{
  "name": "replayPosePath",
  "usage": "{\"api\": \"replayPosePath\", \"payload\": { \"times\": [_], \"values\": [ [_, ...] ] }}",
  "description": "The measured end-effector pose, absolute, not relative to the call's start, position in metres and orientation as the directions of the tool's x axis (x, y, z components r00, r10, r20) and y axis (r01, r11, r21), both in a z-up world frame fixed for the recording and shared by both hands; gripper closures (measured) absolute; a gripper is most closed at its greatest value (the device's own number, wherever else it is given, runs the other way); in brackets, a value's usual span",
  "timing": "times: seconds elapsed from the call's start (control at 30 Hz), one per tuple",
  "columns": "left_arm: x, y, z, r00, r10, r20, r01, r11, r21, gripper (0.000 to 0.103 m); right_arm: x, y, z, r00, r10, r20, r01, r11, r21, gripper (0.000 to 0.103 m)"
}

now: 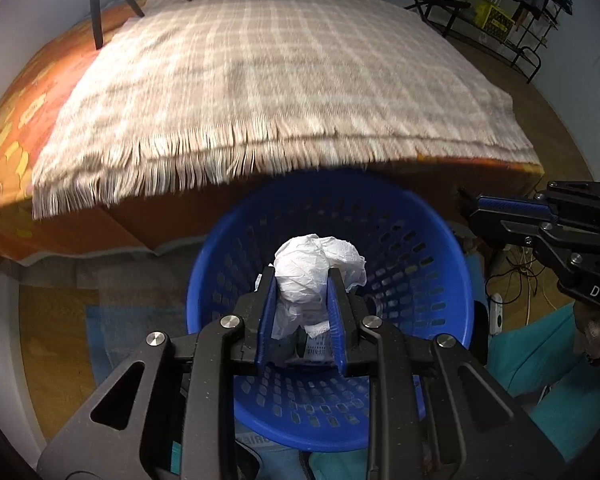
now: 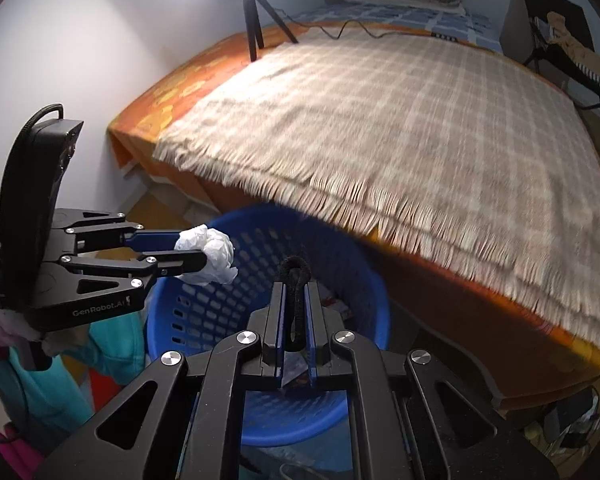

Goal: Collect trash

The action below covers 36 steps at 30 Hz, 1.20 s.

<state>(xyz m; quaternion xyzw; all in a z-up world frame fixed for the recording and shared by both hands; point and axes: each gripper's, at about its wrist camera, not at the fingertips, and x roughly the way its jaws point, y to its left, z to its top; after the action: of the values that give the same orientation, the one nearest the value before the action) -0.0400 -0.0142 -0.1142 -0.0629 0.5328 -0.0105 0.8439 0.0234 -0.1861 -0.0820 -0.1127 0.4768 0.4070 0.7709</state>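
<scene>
My left gripper (image 1: 302, 280) is shut on a crumpled white tissue (image 1: 316, 268) and holds it above the open blue perforated basket (image 1: 428, 264). In the right wrist view the left gripper (image 2: 204, 249) with the tissue (image 2: 210, 254) hangs over the basket's (image 2: 204, 316) left rim. My right gripper (image 2: 295, 284) is shut on a black hair tie (image 2: 296, 280), a fuzzy loop standing upright between the fingers, above the basket's near side. The right gripper (image 1: 466, 202) shows at the right edge of the left wrist view. Some paper trash lies at the basket's bottom.
A bed with a beige checked fringed blanket (image 2: 380, 120) over an orange sheet (image 1: 16, 128) overhangs just behind the basket. A ring light on a tripod (image 2: 254, 24) stands on the bed. Teal cloth (image 1: 540, 360) lies beside the basket. A clothes rack (image 1: 500, 8) stands far right.
</scene>
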Motion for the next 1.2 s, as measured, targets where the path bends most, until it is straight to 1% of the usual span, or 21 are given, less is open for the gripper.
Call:
{"api": "replayPosePath", "payload": {
  "times": [0.2, 0.23, 0.27, 0.33, 0.4, 0.47, 0.5, 0.57, 0.6, 0.63, 0.67, 0.7, 0.73, 0.8, 0.87, 0.9, 0.97, 1.0, 1.03, 1.2],
  "values": [
    [-0.045, -0.017, -0.128, 0.402, -0.064, -0.913, -0.044, 0.995, -0.089, 0.081, 0.021, -0.185, -0.093, 0.205, 0.499, -0.842, -0.729, 0.652, 0.209, 0.096],
    [-0.045, -0.017, -0.129, 0.400, -0.062, -0.914, -0.043, 0.995, -0.086, 0.080, 0.020, -0.184, -0.095, 0.204, 0.498, -0.843, -0.728, 0.652, 0.209, 0.096],
    [-0.045, -0.017, -0.130, 0.399, -0.058, -0.915, -0.044, 0.996, -0.082, 0.077, 0.020, -0.184, -0.096, 0.203, 0.495, -0.845, -0.728, 0.653, 0.208, 0.096],
    [-0.046, -0.017, -0.132, 0.395, -0.054, -0.917, -0.047, 0.996, -0.079, 0.077, 0.020, -0.184, -0.098, 0.198, 0.491, -0.848, -0.729, 0.652, 0.207, 0.096],
    [-0.046, -0.017, -0.134, 0.390, -0.049, -0.919, -0.050, 0.996, -0.074, 0.072, 0.019, -0.181, -0.100, 0.194, 0.485, -0.853, -0.731, 0.651, 0.204, 0.096],
    [-0.047, -0.017, -0.134, 0.391, -0.043, -0.919, -0.057, 0.996, -0.071, 0.061, 0.019, -0.181, -0.102, 0.192, 0.481, -0.856, -0.733, 0.650, 0.201, 0.096],
    [-0.047, -0.016, -0.134, 0.392, -0.041, -0.919, -0.059, 0.996, -0.069, 0.060, 0.019, -0.181, -0.103, 0.190, 0.479, -0.857, -0.733, 0.650, 0.200, 0.096],
    [-0.048, -0.014, -0.134, 0.394, -0.033, -0.919, -0.061, 0.996, -0.062, 0.058, 0.019, -0.180, -0.104, 0.188, 0.476, -0.859, -0.734, 0.649, 0.199, 0.090],
    [-0.048, -0.013, -0.135, 0.394, -0.029, -0.919, -0.062, 0.996, -0.058, 0.057, 0.019, -0.180, -0.104, 0.188, 0.475, -0.859, -0.734, 0.649, 0.199, 0.084],
    [-0.048, -0.011, -0.136, 0.394, -0.027, -0.919, -0.064, 0.996, -0.056, 0.052, 0.020, -0.181, -0.104, 0.188, 0.474, -0.860, -0.733, 0.650, 0.198, 0.078],
    [-0.047, -0.010, -0.136, 0.395, -0.025, -0.918, -0.067, 0.996, -0.056, 0.047, 0.020, -0.181, -0.105, 0.188, 0.474, -0.860, -0.733, 0.651, 0.199, 0.074],
    [-0.046, -0.009, -0.136, 0.396, -0.024, -0.918, -0.069, 0.996, -0.055, 0.046, 0.020, -0.181, -0.105, 0.188, 0.472, -0.861, -0.732, 0.652, 0.197, 0.069],
    [-0.046, -0.008, -0.136, 0.397, -0.020, -0.918, -0.071, 0.996, -0.053, 0.044, 0.020, -0.181, -0.105, 0.189, 0.468, -0.863, -0.731, 0.654, 0.194, 0.067],
    [-0.044, -0.006, -0.135, 0.398, -0.013, -0.917, -0.077, 0.996, -0.048, 0.041, 0.021, -0.180, -0.106, 0.190, 0.459, -0.868, -0.729, 0.658, 0.188, 0.067],
    [-0.042, -0.004, -0.135, 0.397, -0.009, -0.918, -0.084, 0.995, -0.046, 0.041, 0.021, -0.181, -0.108, 0.189, 0.452, -0.872, -0.726, 0.662, 0.186, 0.067],
    [-0.041, -0.003, -0.135, 0.396, -0.007, -0.918, -0.086, 0.995, -0.044, 0.041, 0.021, -0.181, -0.108, 0.190, 0.447, -0.874, -0.724, 0.665, 0.183, 0.065],
    [-0.040, -0.003, -0.135, 0.397, -0.003, -0.918, -0.092, 0.995, -0.042, 0.041, 0.022, -0.181, -0.108, 0.197, 0.441, -0.876, -0.722, 0.670, 0.175, 0.056],
    [-0.040, -0.003, -0.134, 0.398, -0.001, -0.917, -0.094, 0.995, -0.042, 0.041, 0.021, -0.182, -0.108, 0.202, 0.439, -0.875, -0.721, 0.672, 0.171, 0.049],
    [-0.040, -0.002, -0.134, 0.400, 0.002, -0.916, -0.095, 0.995, -0.039, 0.041, 0.021, -0.183, -0.107, 0.211, 0.438, -0.874, -0.720, 0.674, 0.165, 0.046],
    [-0.039, -0.003, -0.132, 0.402, 0.008, -0.916, -0.105, 0.994, -0.038, 0.041, 0.022, -0.185, -0.102, 0.226, 0.434, -0.872, -0.716, 0.681, 0.153, 0.046]
  ]
}}
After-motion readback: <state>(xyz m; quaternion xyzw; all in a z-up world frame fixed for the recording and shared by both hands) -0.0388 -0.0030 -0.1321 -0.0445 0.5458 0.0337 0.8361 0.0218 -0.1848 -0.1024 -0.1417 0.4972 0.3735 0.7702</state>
